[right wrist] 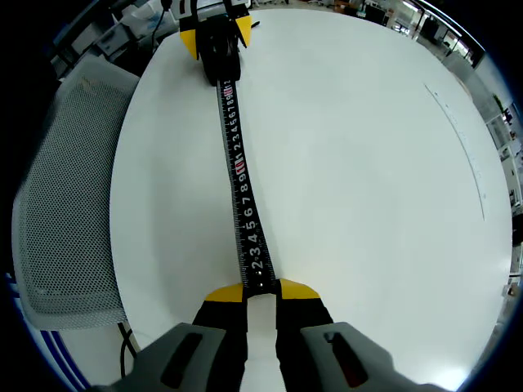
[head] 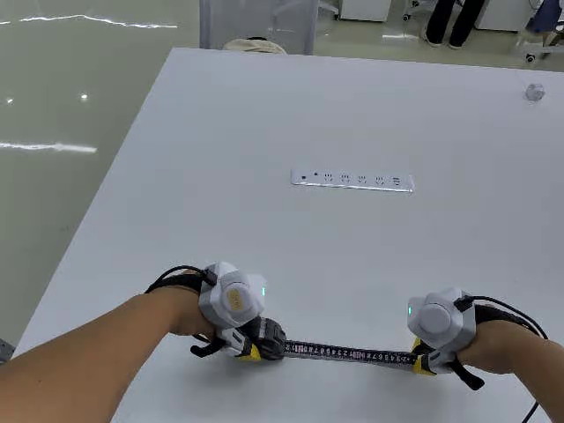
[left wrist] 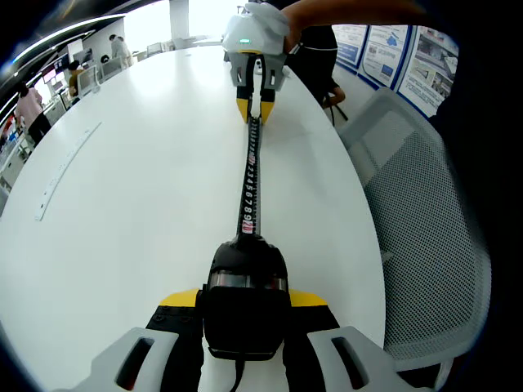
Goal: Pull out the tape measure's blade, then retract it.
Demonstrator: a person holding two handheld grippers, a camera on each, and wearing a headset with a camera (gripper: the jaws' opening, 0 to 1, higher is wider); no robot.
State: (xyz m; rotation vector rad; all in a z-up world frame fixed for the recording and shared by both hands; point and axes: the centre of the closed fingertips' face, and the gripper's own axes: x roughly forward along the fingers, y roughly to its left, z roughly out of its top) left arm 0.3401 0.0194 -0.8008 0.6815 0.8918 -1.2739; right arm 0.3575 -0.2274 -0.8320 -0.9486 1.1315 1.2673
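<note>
The black tape measure case [left wrist: 245, 294] sits clamped in my left gripper [left wrist: 245, 298], low on the white table [head: 352, 115]. In the head view the case [head: 269, 339] lies at the near edge under the left gripper [head: 251, 348]. Its dark blade [head: 348, 353] with white numbers runs flat across the tabletop to my right gripper [head: 423, 361]. That right gripper [right wrist: 261, 290] is shut on the blade's end. Along the blade [right wrist: 241, 180] the far case [right wrist: 219, 49] shows, and the blade [left wrist: 251, 180] reaches the right gripper [left wrist: 258, 102] in the left gripper view.
A white power strip [head: 352, 180] lies mid-table. A small round object [head: 534, 92] rests at the far right. A mesh chair [left wrist: 425, 229] stands close behind the near edge. People stand beyond the table's far end.
</note>
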